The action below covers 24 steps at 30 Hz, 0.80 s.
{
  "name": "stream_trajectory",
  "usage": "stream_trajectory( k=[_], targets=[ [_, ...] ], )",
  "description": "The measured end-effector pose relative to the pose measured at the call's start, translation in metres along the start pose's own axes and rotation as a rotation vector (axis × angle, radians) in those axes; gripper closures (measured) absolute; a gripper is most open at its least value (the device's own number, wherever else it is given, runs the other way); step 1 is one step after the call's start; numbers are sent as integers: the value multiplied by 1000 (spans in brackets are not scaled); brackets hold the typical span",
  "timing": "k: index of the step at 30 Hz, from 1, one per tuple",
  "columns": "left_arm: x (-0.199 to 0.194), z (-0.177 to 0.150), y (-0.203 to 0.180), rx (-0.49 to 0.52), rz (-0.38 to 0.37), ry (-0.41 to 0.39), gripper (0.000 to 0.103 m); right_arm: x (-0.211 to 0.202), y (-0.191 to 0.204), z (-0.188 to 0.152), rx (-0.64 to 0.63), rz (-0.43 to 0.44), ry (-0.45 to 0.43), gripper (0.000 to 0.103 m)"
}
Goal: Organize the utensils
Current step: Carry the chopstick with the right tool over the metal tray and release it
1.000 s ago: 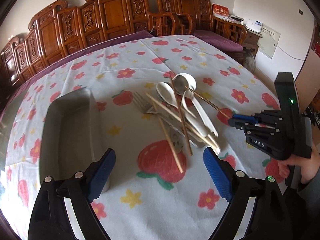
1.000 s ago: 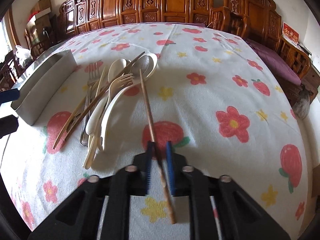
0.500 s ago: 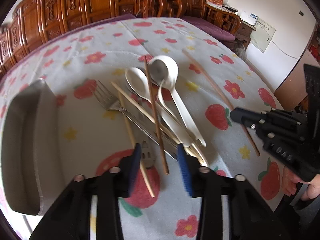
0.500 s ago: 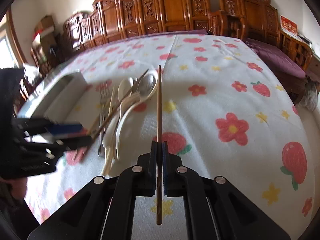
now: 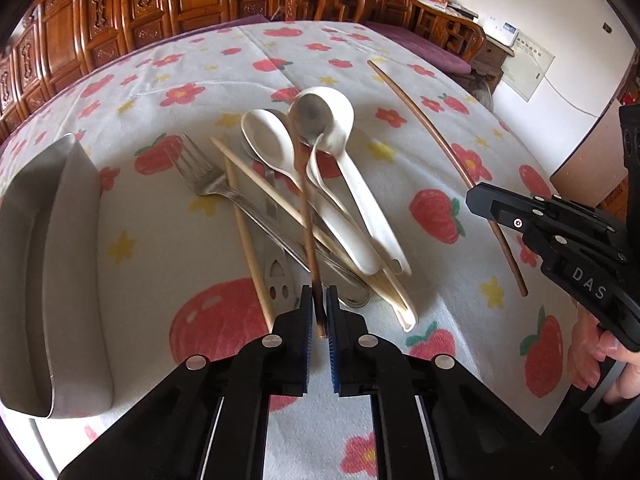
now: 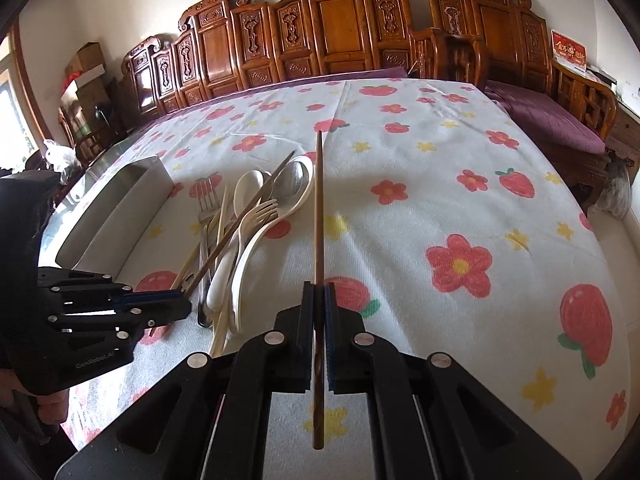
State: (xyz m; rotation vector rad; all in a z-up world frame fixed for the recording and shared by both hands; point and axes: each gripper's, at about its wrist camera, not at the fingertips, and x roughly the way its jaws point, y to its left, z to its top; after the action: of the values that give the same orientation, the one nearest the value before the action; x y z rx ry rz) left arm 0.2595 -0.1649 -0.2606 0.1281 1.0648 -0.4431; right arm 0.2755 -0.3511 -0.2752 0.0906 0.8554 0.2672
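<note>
your left gripper [image 5: 319, 308] has just been closing and now clamps the near end of a dark chopstick [image 5: 305, 200] whose far end lies across the utensil pile [image 5: 320, 208] of white spoons, forks and pale chopsticks at the middle of the bench [image 5: 400, 412]. your right gripper [image 6: 318, 304] is clenched on a second dark chopstick [image 6: 318, 216], held up off the cloth to the right of the pile. the metal tray [image 5: 44, 264] sits at the left, apart from the pile.
</note>
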Motion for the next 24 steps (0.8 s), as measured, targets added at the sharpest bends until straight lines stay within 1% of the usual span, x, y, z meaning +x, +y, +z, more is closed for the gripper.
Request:
stream_trajectory(
  k=[4, 8, 15, 19, 24],
  targets=[
    [-13, -5, 2, 0, 4, -28, 99, -2, 3, 0, -5, 1, -7, 97],
    [-35, -13, 8, -1, 23, -63, 99, -5, 9, 0, -18, 0, -13, 97],
    [-74, -24, 28, -28, 41, -106, 99, -20, 32, 3, -47, 14, -43, 97],
    [-99, -29, 46, -49, 52, -135, 99, -31, 51, 3, -71, 45, -60, 97],
    [-119, -31, 67, -60, 86, -154, 99, -37, 72, 3, -79, 99, -51, 97]
  ],
)
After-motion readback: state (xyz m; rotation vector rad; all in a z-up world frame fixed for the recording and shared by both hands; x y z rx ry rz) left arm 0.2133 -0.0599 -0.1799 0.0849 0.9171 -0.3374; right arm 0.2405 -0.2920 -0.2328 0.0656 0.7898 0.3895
